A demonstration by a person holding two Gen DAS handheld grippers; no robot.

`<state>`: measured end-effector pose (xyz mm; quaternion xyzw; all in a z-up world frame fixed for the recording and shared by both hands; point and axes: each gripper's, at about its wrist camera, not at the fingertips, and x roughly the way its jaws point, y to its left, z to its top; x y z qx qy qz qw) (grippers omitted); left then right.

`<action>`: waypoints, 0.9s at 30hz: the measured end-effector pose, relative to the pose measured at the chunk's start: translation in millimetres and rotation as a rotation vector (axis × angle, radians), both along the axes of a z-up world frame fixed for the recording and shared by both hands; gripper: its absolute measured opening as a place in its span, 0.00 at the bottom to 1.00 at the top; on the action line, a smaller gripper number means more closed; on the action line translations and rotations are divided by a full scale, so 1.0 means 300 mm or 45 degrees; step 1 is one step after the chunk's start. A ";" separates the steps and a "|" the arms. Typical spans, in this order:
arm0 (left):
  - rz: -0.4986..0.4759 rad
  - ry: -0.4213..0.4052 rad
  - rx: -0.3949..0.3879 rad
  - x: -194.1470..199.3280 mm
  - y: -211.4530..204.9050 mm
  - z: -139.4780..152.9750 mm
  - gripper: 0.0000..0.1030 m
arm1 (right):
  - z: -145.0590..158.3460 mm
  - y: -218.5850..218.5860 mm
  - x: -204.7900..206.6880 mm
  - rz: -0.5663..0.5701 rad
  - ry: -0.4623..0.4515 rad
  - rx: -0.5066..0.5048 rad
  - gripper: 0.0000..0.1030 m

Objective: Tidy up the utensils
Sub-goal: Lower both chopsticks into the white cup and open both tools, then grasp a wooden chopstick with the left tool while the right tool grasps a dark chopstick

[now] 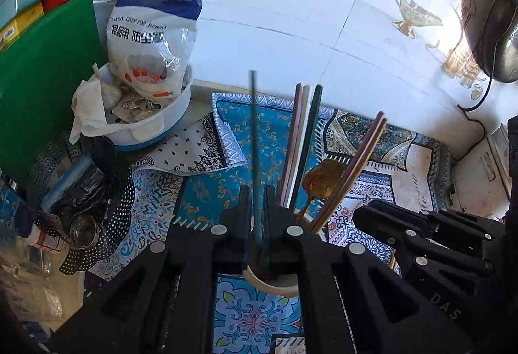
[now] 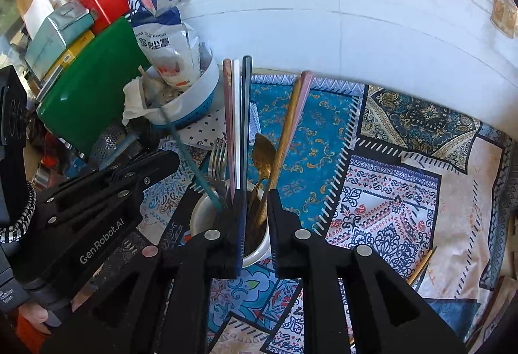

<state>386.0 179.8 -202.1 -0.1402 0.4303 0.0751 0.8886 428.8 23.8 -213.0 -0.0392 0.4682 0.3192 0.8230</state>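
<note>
Jaws of the left gripper [image 1: 256, 218] are pinching a thin teal chopstick [image 1: 254, 140] low on its shaft, its foot reaching down into the white cup [image 1: 275, 287] just below. Jaws of the right gripper [image 2: 255, 208] are standing slightly apart over the same cup [image 2: 200, 214], and nothing is pressing against their pads.

Going from left to right across the cup, a fork [image 2: 217, 156], a bundle of pink, white and dark chopsticks [image 2: 238, 114], a gold spoon [image 2: 263, 159] and a brown-and-pink pair [image 2: 291, 127] are all leaning upright inside it.

The teal stick is probably light, stiff and smooth, so it may be swivelling or slipping in a two-point pinch; holding it low, as now, is likely steadying it best. The cup looks ceramic and tall for its base, so a sideways push on the bundle could be tipping it.

To the left, a white basin with a plastic bag [image 1: 152, 39], a perforated steamer [image 1: 97, 201] and a green board [image 1: 45, 85] are crowding in near. One more stick [image 2: 421, 266] is lying on the patterned cloth [image 2: 404, 192] at the near right, where the surface is offering the freest room; the tiled wall is closing off the far side.
</note>
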 end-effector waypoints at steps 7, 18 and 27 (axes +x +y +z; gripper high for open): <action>-0.031 -0.059 0.038 -0.029 -0.038 0.082 0.06 | 0.067 -0.069 -0.031 -0.028 -0.087 0.017 0.17; -0.171 -0.163 0.097 -0.077 -0.200 0.192 0.18 | 0.117 -0.252 -0.076 -0.143 -0.152 0.015 0.17; -0.362 -0.151 0.076 -0.048 -0.412 0.171 0.24 | 0.081 -0.456 -0.107 -0.307 -0.131 -0.037 0.18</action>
